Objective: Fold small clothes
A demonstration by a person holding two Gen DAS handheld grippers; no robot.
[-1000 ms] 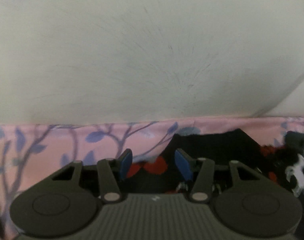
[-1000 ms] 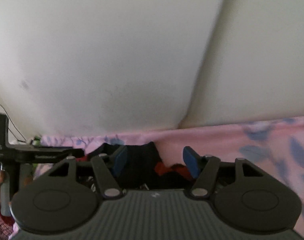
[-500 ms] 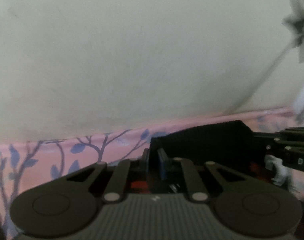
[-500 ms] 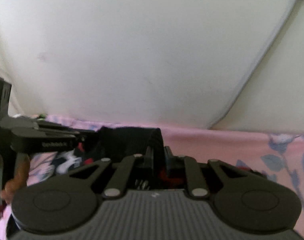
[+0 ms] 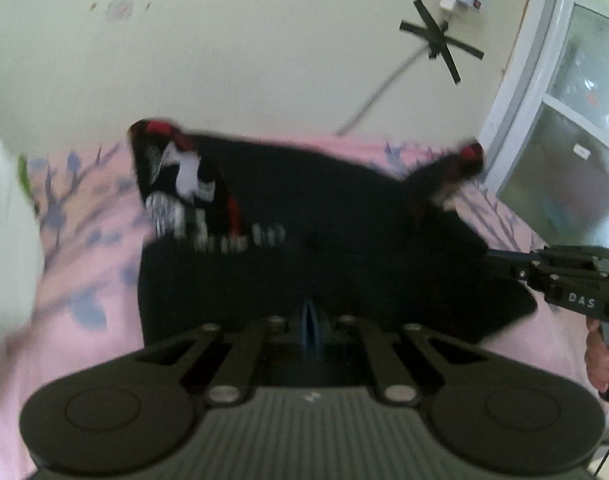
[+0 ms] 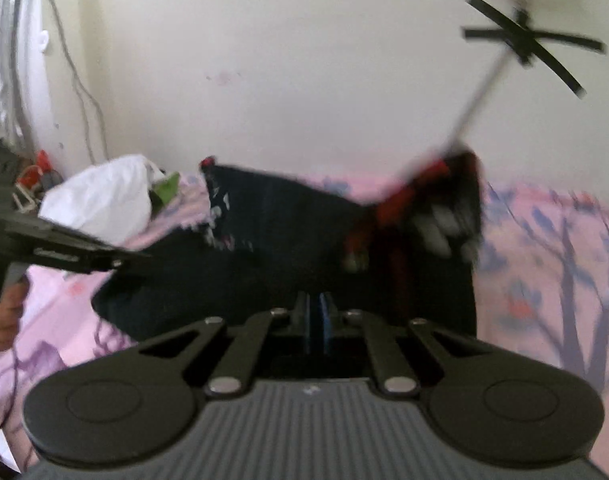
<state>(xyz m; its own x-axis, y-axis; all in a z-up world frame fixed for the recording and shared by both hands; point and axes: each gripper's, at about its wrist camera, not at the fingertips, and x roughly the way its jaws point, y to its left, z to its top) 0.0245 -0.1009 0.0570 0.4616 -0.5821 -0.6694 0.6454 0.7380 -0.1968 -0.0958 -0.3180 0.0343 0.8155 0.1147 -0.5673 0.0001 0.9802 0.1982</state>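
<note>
Pink floral bedsheet point(image 5: 84, 240), one black garment point(image 5: 344, 220), left gripper point(image 5: 310, 326) and right gripper point(image 6: 314, 320) both clamped on its hem.

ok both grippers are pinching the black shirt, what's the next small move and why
Probably carry the held edge forward, over the sleeves. The left gripper and right gripper are each shut on the near edge of the black printed garment, whose far part sits on the pink floral sheet, so the fold looks not yet made.

White letters "DAS" stand on the side of the right gripper point(image 5: 504, 266), at 3 o'clock, left wrist view.
</note>
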